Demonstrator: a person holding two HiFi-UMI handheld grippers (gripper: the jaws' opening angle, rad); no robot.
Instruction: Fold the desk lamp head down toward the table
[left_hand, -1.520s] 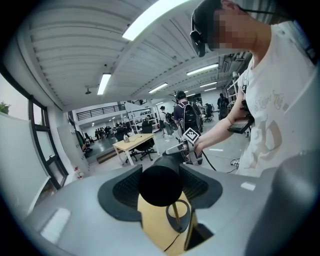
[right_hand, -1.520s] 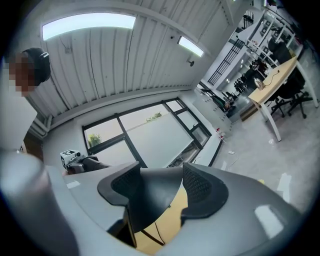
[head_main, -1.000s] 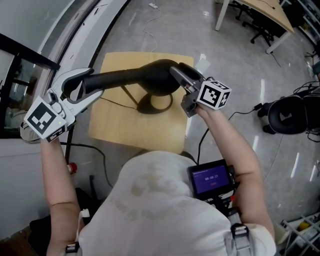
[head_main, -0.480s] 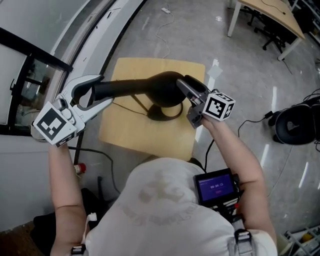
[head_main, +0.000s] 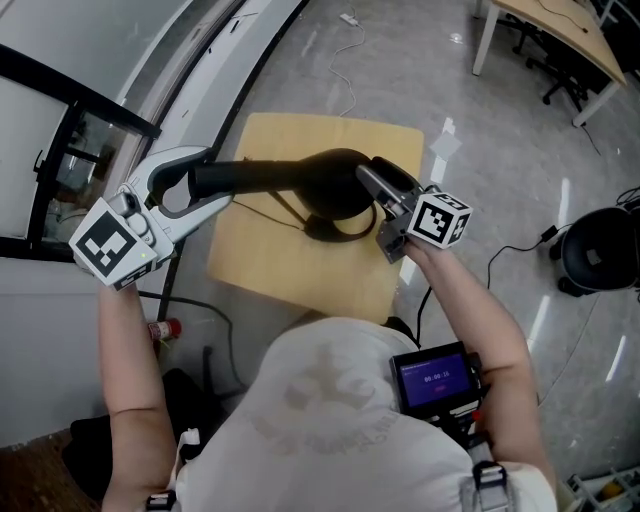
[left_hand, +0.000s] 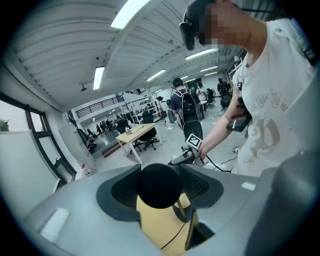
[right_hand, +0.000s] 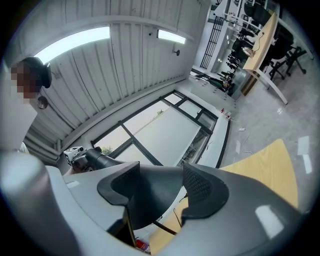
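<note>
**Both grippers on the lamp above the desk**

The black desk lamp (head_main: 325, 180) stands on a small wooden desk (head_main: 300, 275), with its round base (head_main: 338, 228) on the desktop and a thin cord (head_main: 262, 207) running off to the left. The slim lamp head (head_main: 260, 175) stretches out roughly level, past the desk's left edge. The left gripper (head_main: 200, 180) has its fingers closed around the rounded tip of the head, and both pads meet its sides. The right gripper (head_main: 372, 175) comes in from the opposite side. Its fingers are clamped on the lamp's thick bend above the base, which fills the gap between the pads. The two grippers face each other along the lamp.
</note>
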